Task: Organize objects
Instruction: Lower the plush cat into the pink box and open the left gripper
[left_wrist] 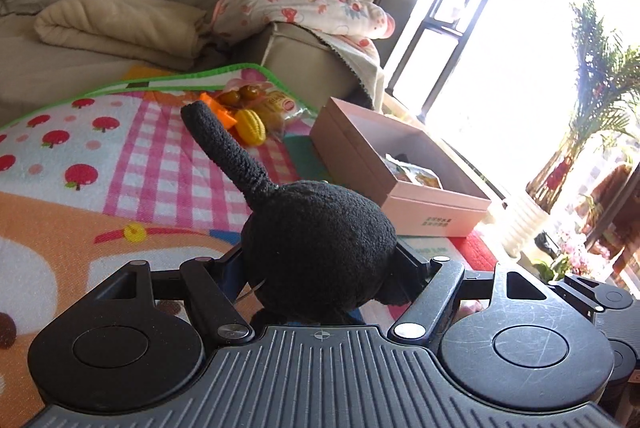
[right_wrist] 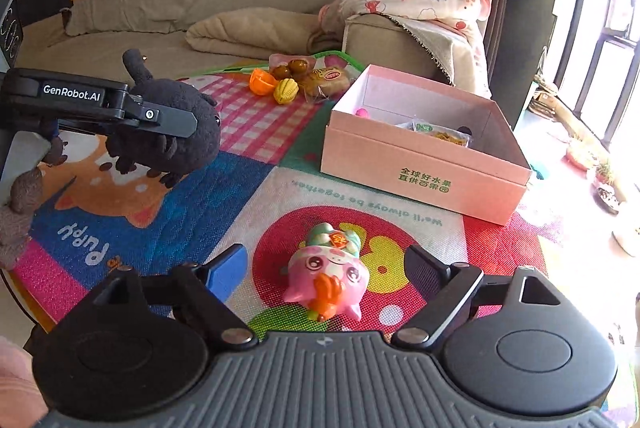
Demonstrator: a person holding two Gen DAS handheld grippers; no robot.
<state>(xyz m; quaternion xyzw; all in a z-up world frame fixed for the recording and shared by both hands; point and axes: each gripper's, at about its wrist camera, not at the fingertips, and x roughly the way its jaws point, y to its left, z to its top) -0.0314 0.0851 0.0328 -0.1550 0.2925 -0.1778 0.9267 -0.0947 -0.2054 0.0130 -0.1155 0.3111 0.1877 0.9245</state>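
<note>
Right wrist: right hand-held gripper [right_wrist: 324, 274] spread around pink toy [right_wrist: 326, 278]; left hand-held gripper [right_wrist: 168, 124] clamps black plush [right_wrist: 180, 108]; pink box [right_wrist: 420, 164] ahead.

Box [left_wrist: 436, 206] contents mostly hidden

Clamped between the left gripper's [right_wrist: 172, 120] fingers, the black plush toy [left_wrist: 320, 240] looks nubbly and matt. Between the right gripper's [right_wrist: 324, 276] fingers lies a glossy, smooth plastic pink figurine [right_wrist: 326, 278] on the woven, coarse-textured mat [right_wrist: 248, 196]; beyond them, a matt cardboard pink box [right_wrist: 420, 164].
</note>
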